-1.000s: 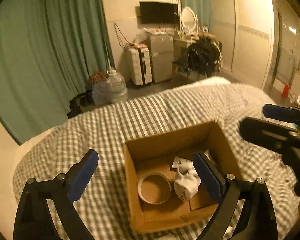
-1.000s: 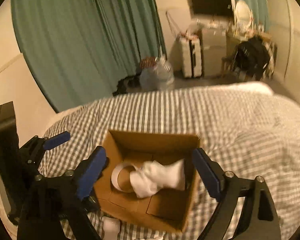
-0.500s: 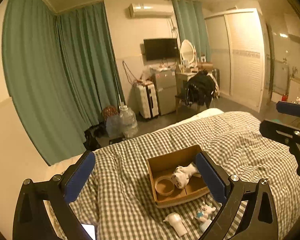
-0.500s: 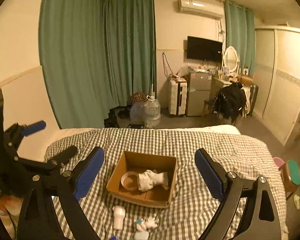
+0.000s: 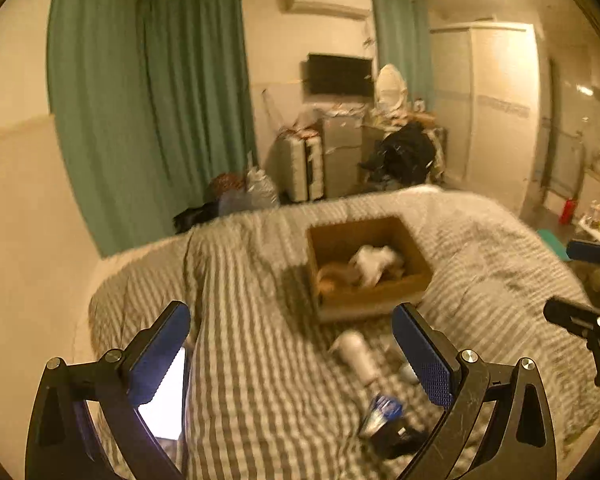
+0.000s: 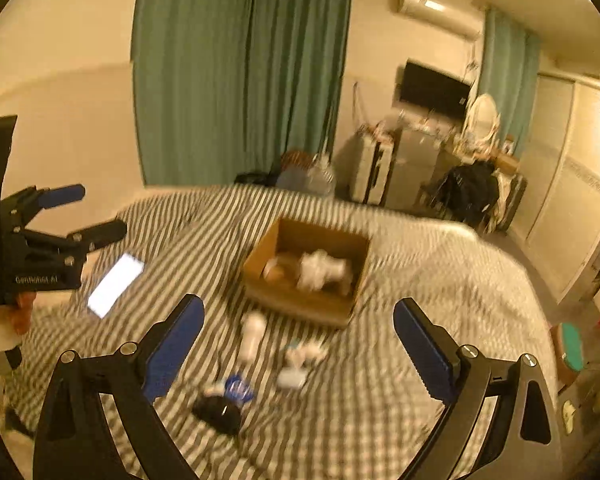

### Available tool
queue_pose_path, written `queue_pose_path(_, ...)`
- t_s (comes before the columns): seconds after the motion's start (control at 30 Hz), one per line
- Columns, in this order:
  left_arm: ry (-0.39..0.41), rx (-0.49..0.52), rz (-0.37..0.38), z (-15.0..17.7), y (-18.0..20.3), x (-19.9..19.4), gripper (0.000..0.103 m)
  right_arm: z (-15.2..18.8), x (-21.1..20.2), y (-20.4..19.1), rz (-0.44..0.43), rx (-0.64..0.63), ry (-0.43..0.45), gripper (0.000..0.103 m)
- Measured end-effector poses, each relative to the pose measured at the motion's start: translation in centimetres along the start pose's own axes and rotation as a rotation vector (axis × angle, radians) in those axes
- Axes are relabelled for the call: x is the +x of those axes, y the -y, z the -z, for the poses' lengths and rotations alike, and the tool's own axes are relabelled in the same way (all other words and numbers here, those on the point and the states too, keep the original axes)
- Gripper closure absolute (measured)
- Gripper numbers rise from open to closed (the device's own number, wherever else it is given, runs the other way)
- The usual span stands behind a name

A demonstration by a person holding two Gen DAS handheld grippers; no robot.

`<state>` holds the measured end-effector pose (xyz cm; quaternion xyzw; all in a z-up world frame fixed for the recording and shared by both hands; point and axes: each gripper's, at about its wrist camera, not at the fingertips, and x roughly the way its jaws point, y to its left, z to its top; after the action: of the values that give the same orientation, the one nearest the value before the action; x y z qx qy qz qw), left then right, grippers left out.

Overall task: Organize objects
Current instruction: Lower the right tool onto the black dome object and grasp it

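Both grippers empty, jaws wide open; white cylindrical plastic bottle (image 6: 252,336) lies on checked bed (image 6: 400,380) below cardboard box (image 6: 300,304), lower centre of right gripper (image 6: 298,344) view, long axis toward box, probably nearer right.

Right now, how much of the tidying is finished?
Partly. The cardboard box already holds a white cloth. Both grippers, left and right, are open and empty. A white bottle, black object and phone remain on the bed.
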<state>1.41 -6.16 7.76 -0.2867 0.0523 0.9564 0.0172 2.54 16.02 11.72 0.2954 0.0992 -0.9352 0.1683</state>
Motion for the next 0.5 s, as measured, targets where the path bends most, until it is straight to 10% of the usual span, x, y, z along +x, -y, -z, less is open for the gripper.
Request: queue_pose_path(0.5,-0.278,0.039,-0.043,15.3,4.3,9.0,0.000,16.2,14.4,-4.5,-0.115,-0.035,-0.356,0.007)
